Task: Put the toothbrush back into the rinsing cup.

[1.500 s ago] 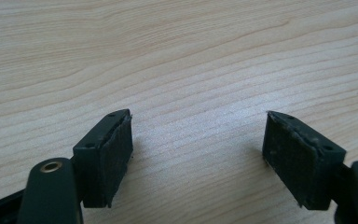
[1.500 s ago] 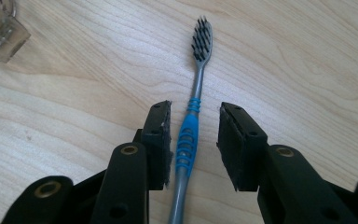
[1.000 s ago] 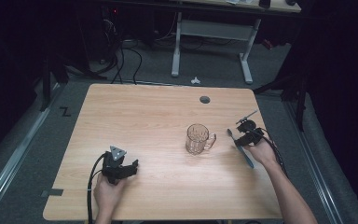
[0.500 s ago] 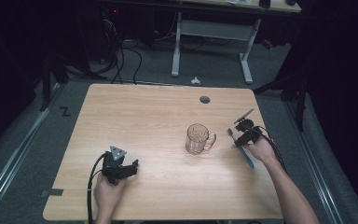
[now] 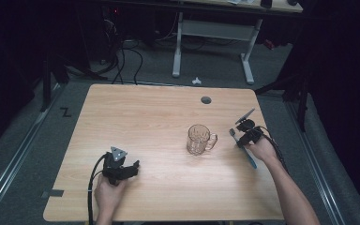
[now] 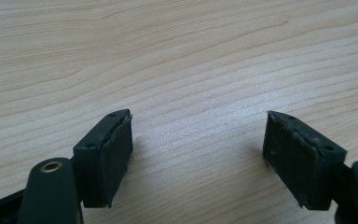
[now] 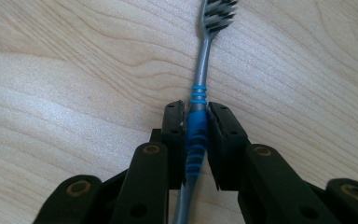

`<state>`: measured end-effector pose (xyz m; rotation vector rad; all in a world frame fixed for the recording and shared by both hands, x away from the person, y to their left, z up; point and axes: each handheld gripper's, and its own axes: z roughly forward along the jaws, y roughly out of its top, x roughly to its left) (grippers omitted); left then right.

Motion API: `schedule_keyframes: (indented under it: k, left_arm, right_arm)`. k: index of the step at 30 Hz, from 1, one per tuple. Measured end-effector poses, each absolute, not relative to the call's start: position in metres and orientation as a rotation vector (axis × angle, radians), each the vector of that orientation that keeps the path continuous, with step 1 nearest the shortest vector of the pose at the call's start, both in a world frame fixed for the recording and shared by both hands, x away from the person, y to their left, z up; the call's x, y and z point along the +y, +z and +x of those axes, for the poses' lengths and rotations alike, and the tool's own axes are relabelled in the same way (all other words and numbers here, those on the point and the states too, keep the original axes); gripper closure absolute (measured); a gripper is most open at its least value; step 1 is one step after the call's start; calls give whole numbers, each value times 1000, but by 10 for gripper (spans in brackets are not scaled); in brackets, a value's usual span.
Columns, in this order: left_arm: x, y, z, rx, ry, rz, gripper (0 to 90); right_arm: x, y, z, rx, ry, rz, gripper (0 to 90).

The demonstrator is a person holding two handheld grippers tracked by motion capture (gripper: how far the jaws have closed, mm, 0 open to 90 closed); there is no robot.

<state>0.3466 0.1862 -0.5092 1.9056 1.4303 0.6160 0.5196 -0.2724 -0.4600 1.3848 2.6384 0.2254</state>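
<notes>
The jaws of the right gripper (image 7: 196, 119) have just been closing and now clamp the blue grip of a toothbrush (image 7: 199, 100), which lies flat on the bench (image 5: 145, 112) near its right edge. The bristle head points away from the gripper, toward a glass mug (image 5: 199, 139) standing just left of it. The jaws of the left gripper (image 6: 198, 135) stand wide apart over bare wood at the near left of the bench, with nothing between them.

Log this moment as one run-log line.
right gripper: jaws just closed on toothbrush, flat on table | left gripper: open, nothing between | mug: upright, untouched
</notes>
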Motion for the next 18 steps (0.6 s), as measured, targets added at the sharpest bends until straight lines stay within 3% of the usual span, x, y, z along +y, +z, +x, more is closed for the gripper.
schedule_keyframes:
  k: [18]
  left_arm:
    - [186,-509,346,1429,613,1906,247]
  right_arm:
    - [-272,-461,516,2623,258,1359,793]
